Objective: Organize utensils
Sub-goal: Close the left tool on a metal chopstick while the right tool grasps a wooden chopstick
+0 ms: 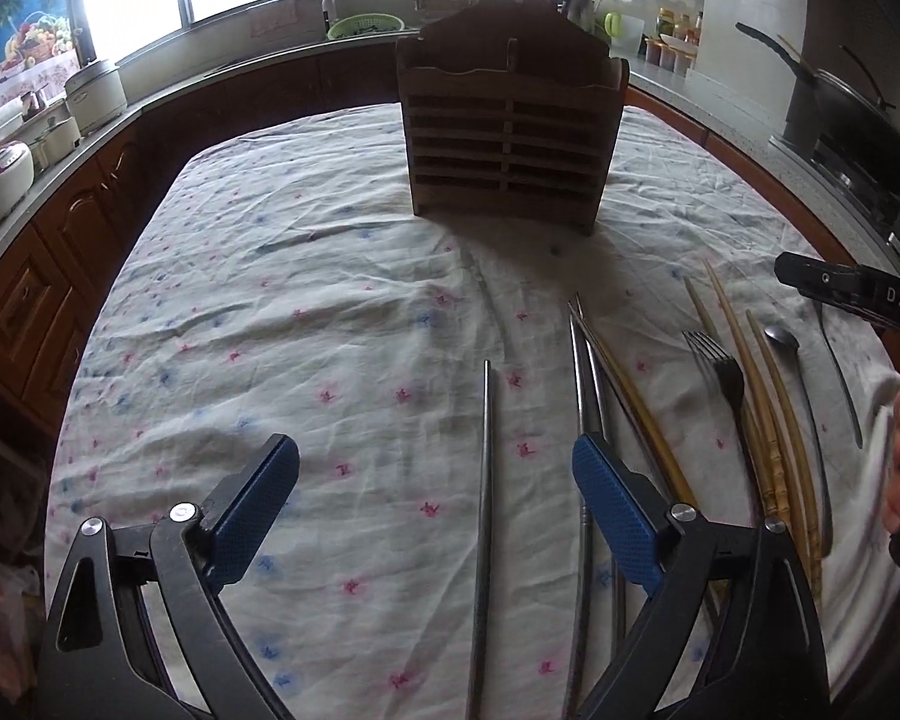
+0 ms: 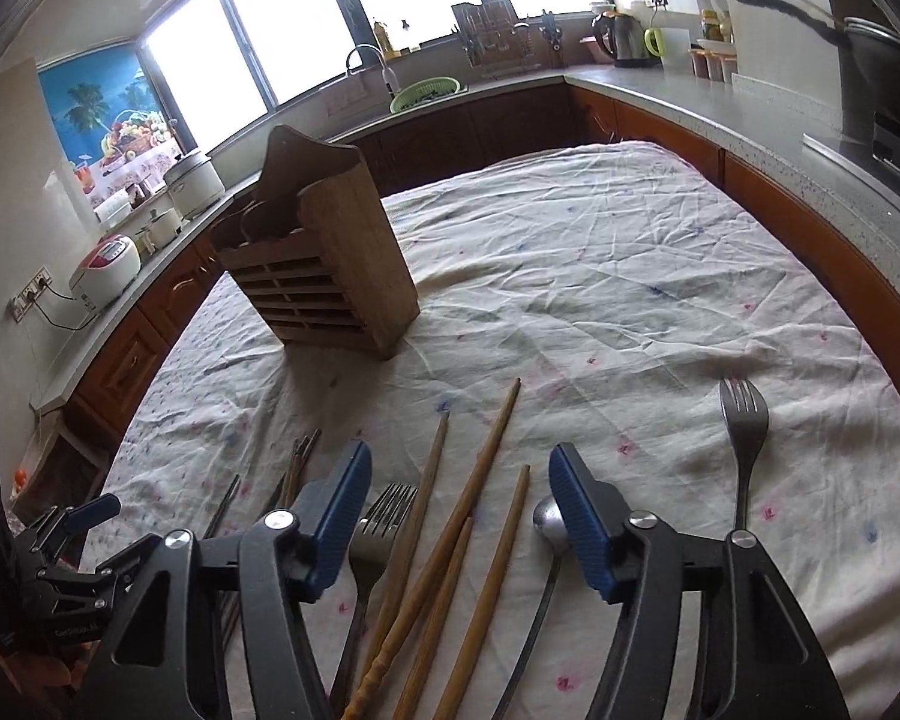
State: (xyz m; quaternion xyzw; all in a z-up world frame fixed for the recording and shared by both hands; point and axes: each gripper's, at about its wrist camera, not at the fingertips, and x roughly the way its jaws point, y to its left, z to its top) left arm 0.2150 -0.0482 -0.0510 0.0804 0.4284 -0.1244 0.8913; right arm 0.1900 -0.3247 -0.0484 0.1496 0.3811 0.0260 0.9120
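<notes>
- Our left gripper (image 1: 435, 480) hangs with its blue pads wide apart over a single grey metal chopstick (image 1: 485, 516); nothing is between the pads in contact, nothing is held.
- Our right gripper (image 2: 459, 507) stands partly apart above the brown wooden chopsticks (image 2: 480, 480), empty as well; no pad presses on anything.
- The utensils lie loose along the near edge of the table: metal chopsticks, wooden chopsticks, a dark metal fork (image 2: 373, 531), a second steel fork (image 2: 744, 426) off toward the right edge, and a steel spoon (image 2: 547, 521).
- The slatted wooden utensil holder (image 1: 510, 120) stands upright near the far edge, well apart from them.
- We judge the chopsticks light, stiff and thin; the metal ones will likely be slippery and roll, so we would take them at mid-length, pads across the shaft.
- Forks and spoon look best pinched at the flat handle.
- The table wears a wrinkled white cloth with pink and blue flowers (image 1: 330, 312), soft underneath, which may bunch under a low pinch.
- Around us, wooden kitchen cabinets, a grey counter, a sink below bright windows.
</notes>
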